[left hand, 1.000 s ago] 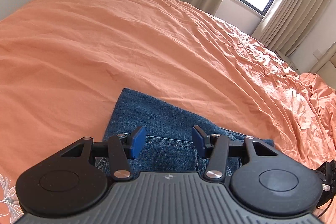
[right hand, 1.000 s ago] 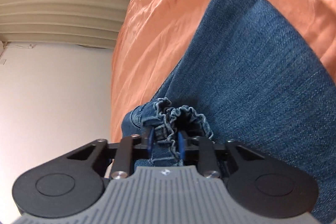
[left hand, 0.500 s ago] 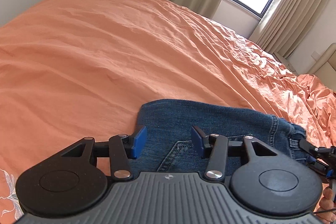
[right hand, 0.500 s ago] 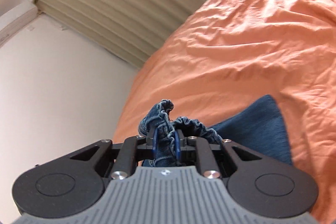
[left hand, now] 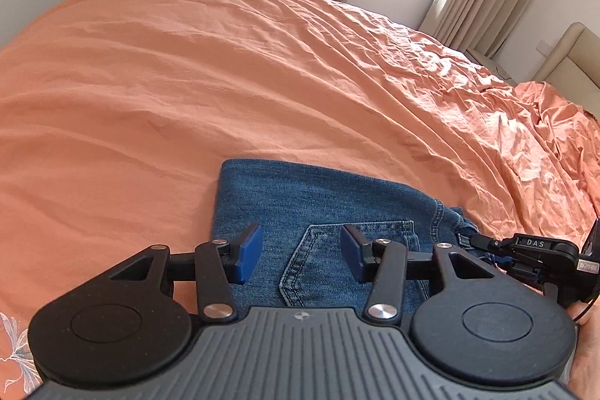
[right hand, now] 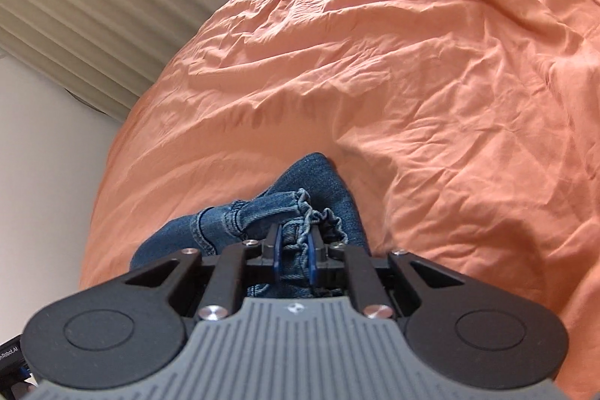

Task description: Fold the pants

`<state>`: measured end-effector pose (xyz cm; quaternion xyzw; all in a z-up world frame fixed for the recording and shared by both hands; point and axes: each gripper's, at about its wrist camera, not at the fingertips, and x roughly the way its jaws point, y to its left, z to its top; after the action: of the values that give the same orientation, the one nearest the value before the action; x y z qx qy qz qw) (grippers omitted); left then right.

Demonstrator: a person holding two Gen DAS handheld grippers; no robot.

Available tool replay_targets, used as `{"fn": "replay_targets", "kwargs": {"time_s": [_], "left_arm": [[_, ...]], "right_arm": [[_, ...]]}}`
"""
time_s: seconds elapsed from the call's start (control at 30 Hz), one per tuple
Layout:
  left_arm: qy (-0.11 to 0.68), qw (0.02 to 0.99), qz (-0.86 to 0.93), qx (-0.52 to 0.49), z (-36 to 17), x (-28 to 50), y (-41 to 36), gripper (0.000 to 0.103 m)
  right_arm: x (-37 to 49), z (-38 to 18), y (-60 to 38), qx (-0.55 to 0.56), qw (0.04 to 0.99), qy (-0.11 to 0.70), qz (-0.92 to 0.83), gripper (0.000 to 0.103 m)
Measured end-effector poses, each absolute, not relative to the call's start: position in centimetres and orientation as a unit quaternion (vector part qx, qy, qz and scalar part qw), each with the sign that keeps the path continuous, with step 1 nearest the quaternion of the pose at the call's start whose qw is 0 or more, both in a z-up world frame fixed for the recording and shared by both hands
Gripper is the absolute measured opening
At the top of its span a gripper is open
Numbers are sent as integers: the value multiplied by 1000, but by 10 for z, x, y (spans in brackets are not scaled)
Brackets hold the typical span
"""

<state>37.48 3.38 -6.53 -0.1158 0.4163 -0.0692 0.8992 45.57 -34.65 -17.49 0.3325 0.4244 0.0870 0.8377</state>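
— the jeans (left hand: 322,208) have swung round since a second ago. the back pocket (left hand: 348,257) now sits square under the left hand-held gripper (left hand: 300,255), and the right hand-held gripper (right hand: 294,248) has carried its bunch of cloth up off the bed (left hand: 225,70).

— is the right one really holding?

— yes. its jaws are closing, nearly together, with the gathered, frilly edge of denim pinched between the blue pads (right hand: 311,255). the fabric bulges out above them.

— and the left?

— jaws apart, nothing between them. it hovers over the pocket area; i can't tell whether it touches the cloth.

— where do the pants lie?

— on the orange bedsheet, close to the near edge, already doubled into a compact block. one end is lifted by the right hand-held gripper, the rest lies flat.

— how will they handle, you think?

— denim, so soft but with some body. it should drape and hold a crease rather than slither. thick where layers stack, so a pinch on a bunched seam may slip if only a few threads are caught. heavier than a shirt, i'd guess; the free end will drag on the sheet.

— where would you take hold?

— on a stitched edge: the waistband or hem, where the cloth is firm. the left one would do best at the corner opposite the held end.
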Motion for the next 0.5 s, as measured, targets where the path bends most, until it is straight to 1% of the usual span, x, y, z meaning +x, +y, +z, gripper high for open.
{"fn": "replay_targets", "kwargs": {"time_s": [0.03,0.1,0.2,0.23,0.27,0.37,0.4,0.5], "left_arm": [[421,897,-71,-114,-67,374,34,56],[426,895,-68,-115,-70,371,33,56],[427,894,-67,-114,-70,361,35,56],[428,895,-69,-107,-69,358,35,56],[427,896,-69,-98,-68,353,35,56],[421,901,-75,-70,-64,336,34,57],[422,901,-80,-62,-63,330,34,57],[419,903,-92,-27,-62,309,32,58]], "right_arm": [[457,-174,-345,331,839,422,88,10],[450,-168,-348,329,844,414,88,20],[429,-150,-353,319,854,401,93,26],[420,-144,-355,316,857,394,98,29],[412,-140,-357,314,859,392,101,36],[389,-137,-363,313,855,402,98,38],[382,-139,-365,316,851,408,93,41],[364,-147,-376,346,832,426,74,43]]}}
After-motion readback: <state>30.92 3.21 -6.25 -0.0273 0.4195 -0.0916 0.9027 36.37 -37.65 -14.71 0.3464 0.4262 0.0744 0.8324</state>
